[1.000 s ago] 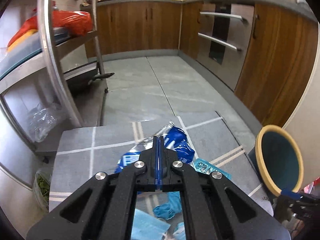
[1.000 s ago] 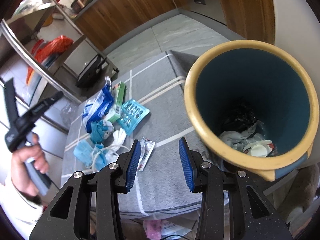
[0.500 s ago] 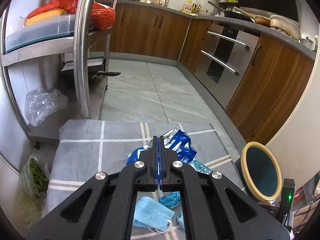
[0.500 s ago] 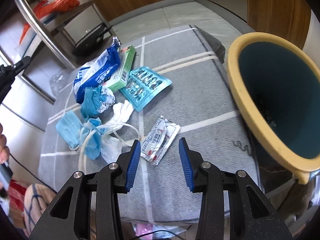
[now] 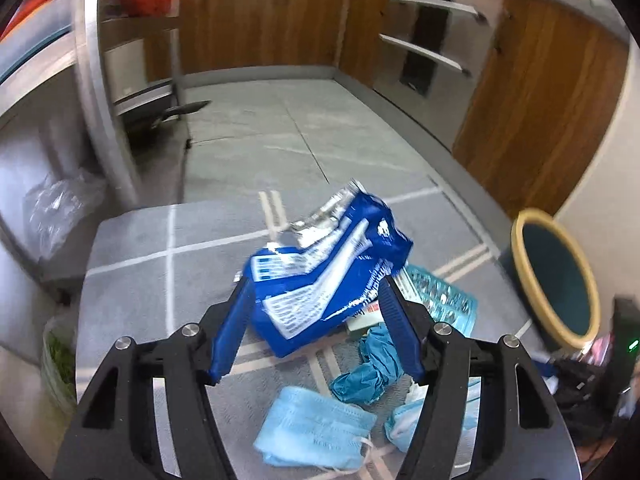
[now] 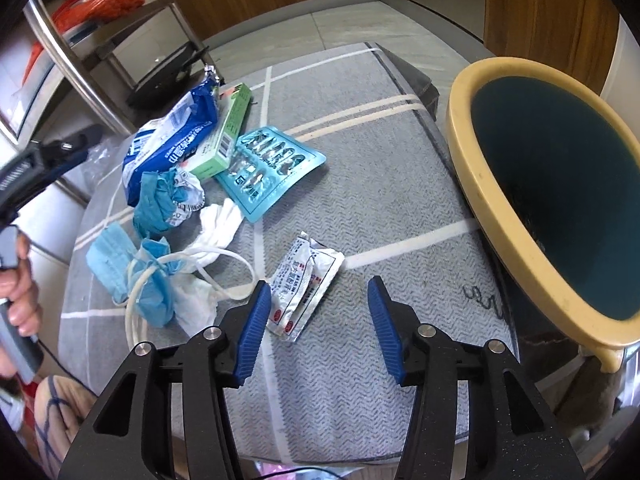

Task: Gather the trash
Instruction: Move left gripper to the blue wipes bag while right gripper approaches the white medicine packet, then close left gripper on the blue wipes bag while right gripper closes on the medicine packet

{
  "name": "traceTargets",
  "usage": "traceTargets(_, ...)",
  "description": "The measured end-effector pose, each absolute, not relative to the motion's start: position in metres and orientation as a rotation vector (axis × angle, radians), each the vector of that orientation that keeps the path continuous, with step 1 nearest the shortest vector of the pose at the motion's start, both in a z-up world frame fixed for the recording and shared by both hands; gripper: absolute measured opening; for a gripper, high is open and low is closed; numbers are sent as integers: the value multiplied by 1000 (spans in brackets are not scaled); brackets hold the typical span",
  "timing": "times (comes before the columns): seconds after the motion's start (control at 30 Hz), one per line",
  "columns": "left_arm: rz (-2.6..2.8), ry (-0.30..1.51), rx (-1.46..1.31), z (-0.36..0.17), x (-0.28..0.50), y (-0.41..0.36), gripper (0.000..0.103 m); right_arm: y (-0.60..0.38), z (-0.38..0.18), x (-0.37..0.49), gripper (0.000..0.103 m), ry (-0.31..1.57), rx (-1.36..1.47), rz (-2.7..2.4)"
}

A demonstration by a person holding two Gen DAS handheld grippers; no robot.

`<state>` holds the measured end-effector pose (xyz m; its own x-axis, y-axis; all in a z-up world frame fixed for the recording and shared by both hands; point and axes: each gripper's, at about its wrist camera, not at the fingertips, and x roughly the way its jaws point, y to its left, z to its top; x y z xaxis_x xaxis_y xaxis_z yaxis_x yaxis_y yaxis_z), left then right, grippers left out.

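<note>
Left gripper: jaws wide, spread around a blue wrapper, pads not touching it. Under it a grey mat. On the mat, left to right: blue masks, crumpled teal glove, blue wrapper, green box, teal blister pack, white sachet. Right gripper: jaws wide, empty, left pad just beside the sachet. Far right, off the mat: yellow-rimmed bin, tilted toward the camera.

A crumpled blue wrapper, blister pack, masks and sachet lie scattered near the yellow-rimmed bin.
</note>
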<state>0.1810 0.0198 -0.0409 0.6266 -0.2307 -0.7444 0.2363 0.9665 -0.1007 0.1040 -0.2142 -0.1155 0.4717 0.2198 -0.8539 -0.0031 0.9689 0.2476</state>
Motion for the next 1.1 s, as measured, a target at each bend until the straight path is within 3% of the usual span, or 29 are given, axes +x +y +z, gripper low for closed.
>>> traceTargets(0.1, -298, 886, 67, -57, 189, 4, 60, -214, -116, 105, 52, 1069, 215, 141)
traceTargets(0.33, -279, 931, 99, -84, 208, -8, 36, -212, -115, 104, 51, 1064, 198, 144)
traceTargets(0.63, -244, 937, 91, -86, 217, -6, 33, -207, -115, 102, 47, 1062, 174, 159)
traceTargets(0.67, -239, 938, 97, -86, 219, -6, 32, -206, -116, 102, 43, 1062, 176, 166)
traceTargets(0.8, -204, 939, 108, -86, 220, -5, 15, -202, -114, 101, 25, 1059, 180, 193)
traceTargets(0.83, -194, 937, 109, -85, 219, -4, 5, -201, -114, 100, 23, 1058, 181, 197)
traceTargets(1.0, -173, 906, 108, -78, 210, 4, 3, -204, -108, 100, 9, 1044, 221, 219)
traceTargets(1.1, -165, 884, 78, -69, 203, 9, 3, -205, -105, 99, 6, 1035, 232, 232)
